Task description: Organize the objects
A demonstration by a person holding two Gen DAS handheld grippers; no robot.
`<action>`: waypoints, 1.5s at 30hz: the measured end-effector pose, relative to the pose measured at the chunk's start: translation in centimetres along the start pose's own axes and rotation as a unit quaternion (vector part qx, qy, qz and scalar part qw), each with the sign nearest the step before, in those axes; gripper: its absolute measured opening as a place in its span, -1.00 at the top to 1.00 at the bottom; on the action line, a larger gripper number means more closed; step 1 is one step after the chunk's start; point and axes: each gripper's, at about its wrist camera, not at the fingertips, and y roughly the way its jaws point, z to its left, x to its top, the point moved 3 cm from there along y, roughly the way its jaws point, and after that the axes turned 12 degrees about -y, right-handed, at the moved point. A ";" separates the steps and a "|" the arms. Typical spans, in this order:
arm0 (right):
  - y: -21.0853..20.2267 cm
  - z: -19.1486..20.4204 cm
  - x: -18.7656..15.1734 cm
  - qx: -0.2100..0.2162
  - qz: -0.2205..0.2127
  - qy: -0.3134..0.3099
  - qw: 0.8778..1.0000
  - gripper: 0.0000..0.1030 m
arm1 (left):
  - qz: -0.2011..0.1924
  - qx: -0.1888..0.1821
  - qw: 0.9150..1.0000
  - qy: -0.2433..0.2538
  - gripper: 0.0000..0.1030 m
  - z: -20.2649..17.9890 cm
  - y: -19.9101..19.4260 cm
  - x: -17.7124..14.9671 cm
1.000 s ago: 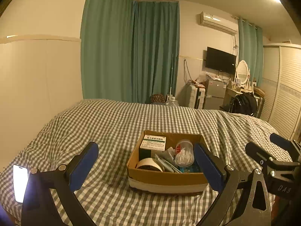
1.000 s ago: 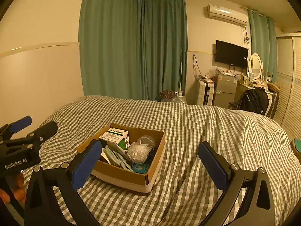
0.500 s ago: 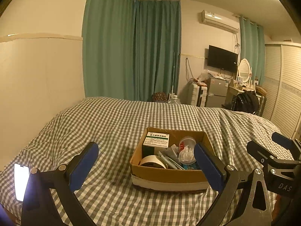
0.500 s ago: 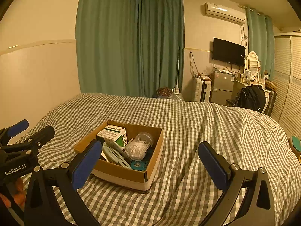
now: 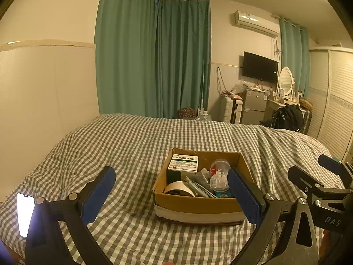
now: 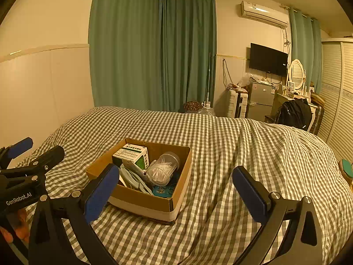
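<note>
I see a bedspread (image 5: 132, 145) checked in grey and white, with a brown cardboard box (image 5: 198, 203) on it that has a pale band along its base. Inside, a carton (image 5: 184, 163) shows white and green, a roll of tape (image 5: 178, 188) is cream, and a jar (image 6: 164, 167) is clear with white contents. My grippers' pads (image 5: 98, 195) are blue on black frames. The curtains (image 5: 152, 59) are teal, the walls cream.

"GenRobot.AI" on left tool (image 6: 18, 198) | "DAS" on right tool (image 5: 332, 220)
</note>
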 end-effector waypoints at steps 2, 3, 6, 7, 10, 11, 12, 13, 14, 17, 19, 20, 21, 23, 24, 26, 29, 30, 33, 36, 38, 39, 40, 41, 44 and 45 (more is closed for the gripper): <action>0.0 0.0 0.0 0.000 0.000 0.001 1.000 -0.99 | -0.001 0.002 1.000 0.002 -1.00 0.0 0.0 0.0; 0.1 0.1 -0.1 0.001 0.001 0.001 1.000 -0.99 | -0.002 0.003 1.000 0.004 -1.00 0.0 0.0 0.0; 0.2 0.2 -0.2 0.001 0.003 -0.001 1.000 -0.99 | -0.004 0.004 1.000 0.006 -1.00 0.1 0.0 0.0; 0.3 0.2 -0.2 0.000 0.004 -0.001 1.000 -0.99 | -0.004 0.004 1.000 0.006 -1.00 0.1 0.0 0.0; 0.4 0.2 -0.3 0.001 0.006 -0.001 1.000 -0.99 | -0.002 0.004 1.000 0.004 -1.00 0.2 0.1 -0.1; 0.4 0.2 -0.3 0.001 0.006 0.000 1.000 -0.99 | -0.001 0.004 1.000 0.004 -1.00 0.2 0.1 -0.1; 0.4 0.3 -0.3 0.001 0.007 -0.001 1.000 -0.99 | -0.001 0.004 1.000 0.004 -1.00 0.2 0.1 -0.1; 0.4 0.3 -0.3 0.002 0.007 -0.001 1.000 -0.99 | -0.001 0.004 1.000 0.005 -1.00 0.2 0.1 -0.2; 0.4 0.3 -0.3 0.002 0.007 -0.002 1.000 -0.99 | -0.001 0.005 1.000 0.005 -1.00 0.2 0.0 -0.1; 0.4 0.3 -0.4 0.003 0.008 -0.002 1.000 -0.99 | 0.000 0.006 1.000 0.003 -1.00 0.3 0.1 -0.2; 0.4 0.3 -0.4 0.003 0.008 -0.003 1.000 -0.99 | 0.000 0.007 1.000 0.002 -1.00 0.4 0.1 -0.2; 0.4 0.4 -0.4 0.003 0.009 -0.003 1.000 -0.99 | 0.000 0.007 1.000 0.002 -1.00 0.4 0.2 -0.2; 0.4 0.4 -0.4 0.003 0.009 -0.003 1.000 -0.99 | -0.001 0.006 1.000 0.002 -1.00 0.4 0.2 -0.2; 0.4 0.4 -0.5 0.003 0.009 -0.003 1.000 -0.99 | 0.000 0.006 1.000 0.003 -1.00 0.4 0.2 -0.3; 0.4 0.4 -0.5 0.003 0.009 -0.003 1.000 -0.99 | 0.000 0.007 1.000 0.004 -1.00 0.4 0.2 -0.3; 0.5 0.4 -0.5 0.003 0.011 -0.003 1.000 -0.99 | 0.002 0.007 1.000 0.005 -1.00 0.5 0.3 -0.4; 0.5 0.5 -0.6 0.003 0.011 -0.002 1.000 -0.99 | 0.002 0.006 1.000 0.008 -1.00 0.4 0.2 -0.4; 0.5 0.5 -0.6 0.003 0.011 -0.002 1.000 -0.99 | 0.002 0.006 1.000 0.008 -1.00 0.4 0.2 -0.5; 0.5 0.5 -0.6 0.003 0.011 -0.001 1.000 -0.99 | 0.003 0.007 1.000 0.010 -1.00 0.4 0.3 -0.5; 0.5 0.5 -0.7 0.003 0.011 -0.001 1.000 -0.99 | 0.004 0.006 1.000 0.010 -1.00 0.3 0.3 -0.5; 0.6 0.5 -0.7 0.003 0.013 0.000 1.000 -0.99 | 0.005 0.007 1.000 0.010 -1.00 0.3 0.4 -0.5; 0.6 0.5 -0.8 0.003 0.014 0.001 1.000 -0.99 | 0.005 0.008 1.000 0.010 -1.00 0.3 0.4 -0.5; 0.6 0.4 -0.8 0.003 0.014 0.002 1.000 -0.99 | 0.005 0.008 1.000 0.010 -1.00 0.3 0.4 -0.6; 0.6 0.4 -0.8 0.003 0.015 0.002 1.000 -0.99 | 0.005 0.008 1.000 0.010 -1.00 0.3 0.4 -0.6; 0.8 0.4 -0.9 0.007 0.019 0.003 1.000 -0.99 | 0.004 0.007 1.000 0.012 -1.00 0.3 0.4 -0.7; 0.9 0.4 -1.0 0.008 0.020 0.004 1.000 -0.99 | 0.000 0.012 1.000 0.013 -1.00 0.3 0.2 -0.7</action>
